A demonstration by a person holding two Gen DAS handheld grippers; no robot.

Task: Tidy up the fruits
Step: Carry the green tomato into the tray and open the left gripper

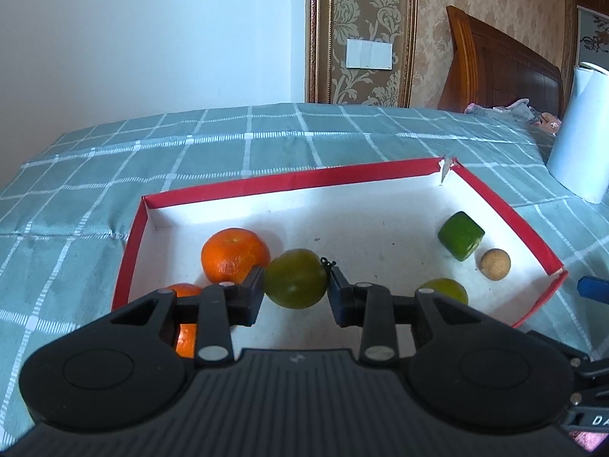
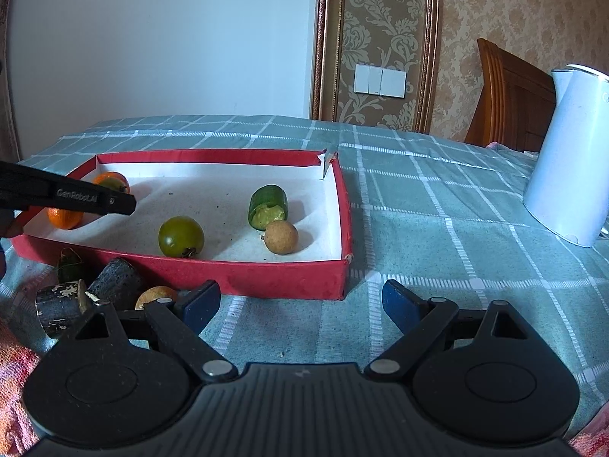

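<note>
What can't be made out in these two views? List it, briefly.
- Second orange, left wrist view: mostly hidden behind the left gripper linkage.
- Green tomato, left wrist view: contact with the fingers can't be judged; whether it is held or resting in the red box is unclear.
- Dark cut pieces outside the box, right wrist view: partly covered by the right gripper; their kind is unidentifiable.
- White kettle, right wrist view: cut off by the frame edge.

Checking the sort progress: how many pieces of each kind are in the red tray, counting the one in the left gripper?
Oranges: 2
Green tomatoes: 2, one in the left gripper
Cucumber piece: 1
Brown round fruit: 1
Total: 6
</note>
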